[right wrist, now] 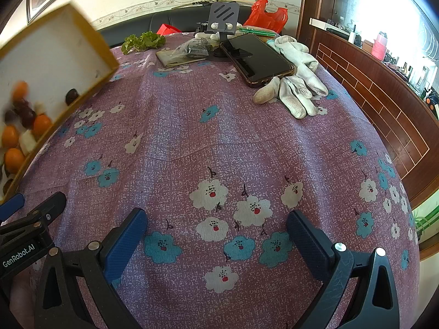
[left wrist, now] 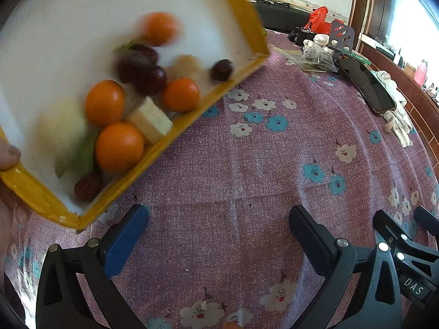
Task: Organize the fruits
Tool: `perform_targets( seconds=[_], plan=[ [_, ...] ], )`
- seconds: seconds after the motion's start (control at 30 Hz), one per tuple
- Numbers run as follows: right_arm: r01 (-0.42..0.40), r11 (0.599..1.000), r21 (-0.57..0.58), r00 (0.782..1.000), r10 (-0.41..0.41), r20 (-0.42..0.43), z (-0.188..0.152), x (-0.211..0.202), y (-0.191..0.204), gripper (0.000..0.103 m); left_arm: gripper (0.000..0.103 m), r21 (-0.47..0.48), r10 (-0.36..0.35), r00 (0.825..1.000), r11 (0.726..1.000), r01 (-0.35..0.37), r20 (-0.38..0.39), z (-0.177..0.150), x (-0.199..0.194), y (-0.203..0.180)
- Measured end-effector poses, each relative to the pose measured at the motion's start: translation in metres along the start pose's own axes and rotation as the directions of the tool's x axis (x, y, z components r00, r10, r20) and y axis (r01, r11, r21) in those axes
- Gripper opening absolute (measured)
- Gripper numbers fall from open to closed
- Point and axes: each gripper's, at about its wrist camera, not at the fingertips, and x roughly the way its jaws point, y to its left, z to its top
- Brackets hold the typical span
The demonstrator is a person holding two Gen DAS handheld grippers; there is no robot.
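Above the left edge of the table [right wrist: 247,142], a yellow-rimmed tray [left wrist: 192,112] is held tilted by a bare hand [left wrist: 8,156] at its low corner. It does not rest on the flowered cloth. The fruits have gathered against the lower rim: small oranges [left wrist: 119,146], dark grapes [left wrist: 149,78], a pale banana piece [left wrist: 151,120], a strawberry [left wrist: 87,185] and something green that is too blurred to name. Some of them are smeared by motion, so they probably roll freely.

The left gripper [left wrist: 219,233] is low over the cloth near the front edge, its jaws wide apart and holding nothing. The right gripper [right wrist: 216,233] is beside it, also spread wide and empty. Far off, near the back edge, lie a phone [right wrist: 258,57] and white gloves [right wrist: 296,87].

All these fruits look light. The oranges seem round, smooth and firm, so they may slip away; a grip across the widest middle would be safest. The grapes appear small and slippery with thin skin and need a gentle squeeze. The banana piece and the strawberry are likely soft and would bruise easily, so the pads should close on the flat sides with little force.
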Motion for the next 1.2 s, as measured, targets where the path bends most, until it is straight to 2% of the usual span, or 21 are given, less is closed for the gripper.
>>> perform_targets(
  seconds=[1.2],
  plan=[
    [0.000,1.000,0.000,1.000,0.000,0.000,-0.0007,-0.0007,-0.0003,0.103,0.103,0.001,-0.001,1.000,1.000,0.001,0.000,0.0023,-0.0010,-0.0001]
  ],
)
